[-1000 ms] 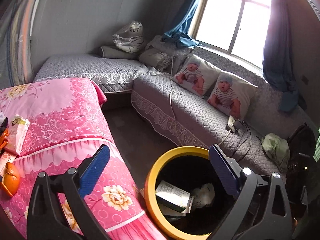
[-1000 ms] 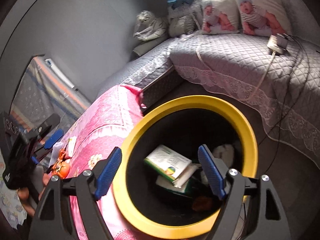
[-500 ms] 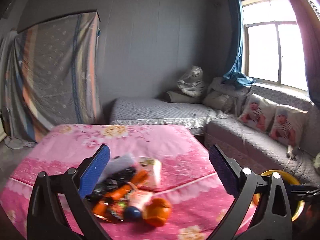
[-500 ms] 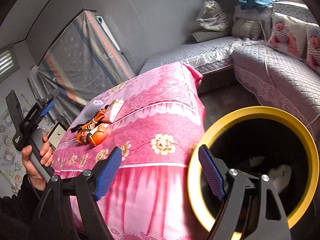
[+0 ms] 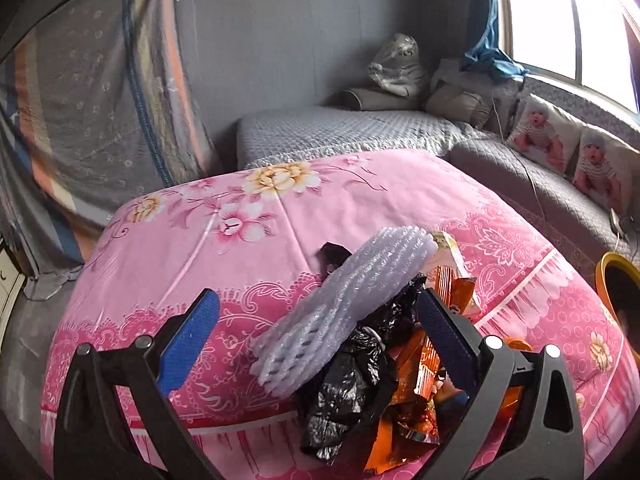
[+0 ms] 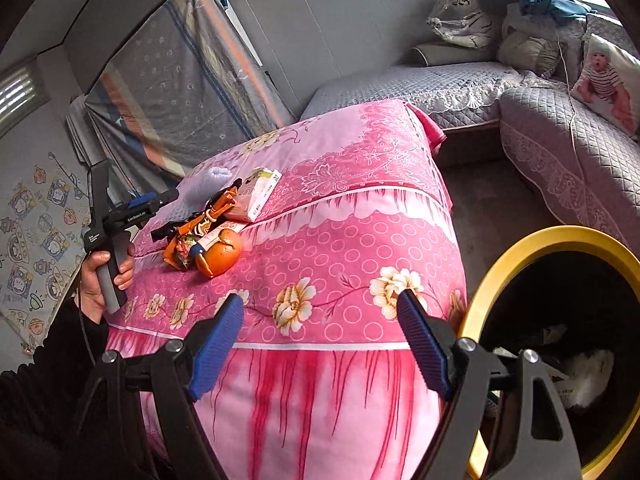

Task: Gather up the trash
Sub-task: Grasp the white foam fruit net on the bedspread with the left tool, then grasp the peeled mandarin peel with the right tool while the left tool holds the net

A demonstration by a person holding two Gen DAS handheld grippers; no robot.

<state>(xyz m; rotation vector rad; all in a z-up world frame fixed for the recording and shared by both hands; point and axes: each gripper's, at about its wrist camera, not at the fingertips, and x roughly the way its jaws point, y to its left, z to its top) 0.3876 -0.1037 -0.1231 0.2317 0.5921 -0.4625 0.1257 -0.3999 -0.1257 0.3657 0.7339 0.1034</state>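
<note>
Pink tablecloth [image 5: 280, 216] bears crumpled trash [image 5: 360, 344] — foam, black plastic, orange wrappers — both tongs released.

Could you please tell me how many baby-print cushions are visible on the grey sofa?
2: the left baby-print cushion and the right baby-print cushion lean side by side below the window. The right wrist view shows only one.

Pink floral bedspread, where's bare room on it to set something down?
The pink floral bedspread is bare across its far half, from the yellow flower print to the grey quilted sofa side. In the right wrist view, the stretch toward the yellow-rimmed black bin is free too. It is crowded at the near edge: white foam netting, black plastic bag, orange wrappers.
</note>
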